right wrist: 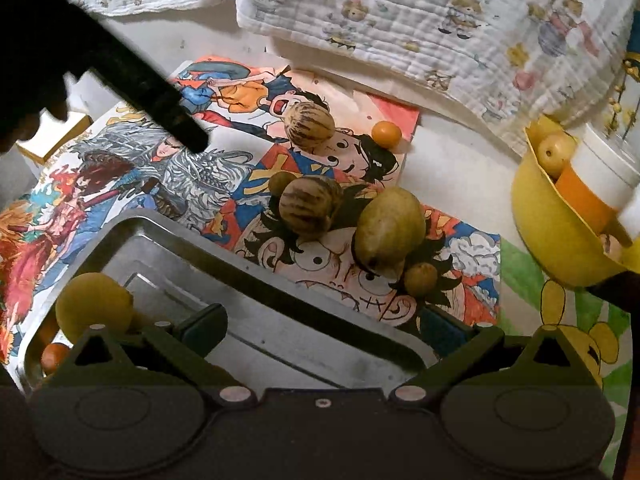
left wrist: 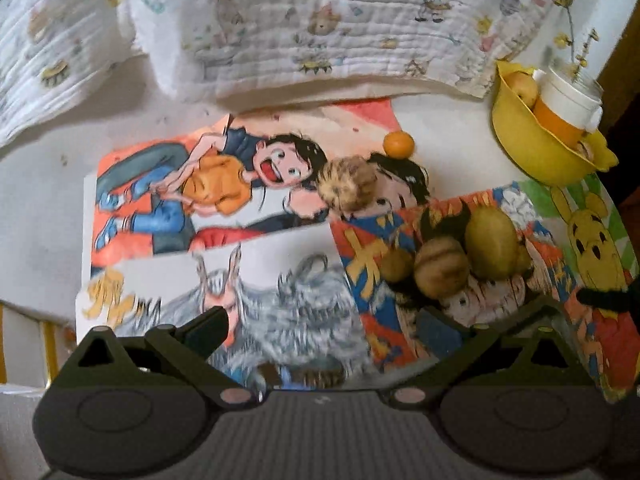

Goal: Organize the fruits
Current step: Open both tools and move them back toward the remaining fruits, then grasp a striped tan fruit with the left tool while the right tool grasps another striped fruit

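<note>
Loose fruit lies on cartoon posters. In the right wrist view I see a large yellow-green oval fruit, two striped brown round fruits, a small orange and two small olive ones. A metal tray holds a yellow fruit and a small orange fruit. My right gripper is open above the tray, holding nothing. My left gripper is open over the posters, short of the striped fruit and oval fruit.
A yellow bowl at the right holds a pale yellow fruit and an orange-and-white container. Quilted printed cloth lies along the back. A dark tool body reaches in from the upper left of the right wrist view.
</note>
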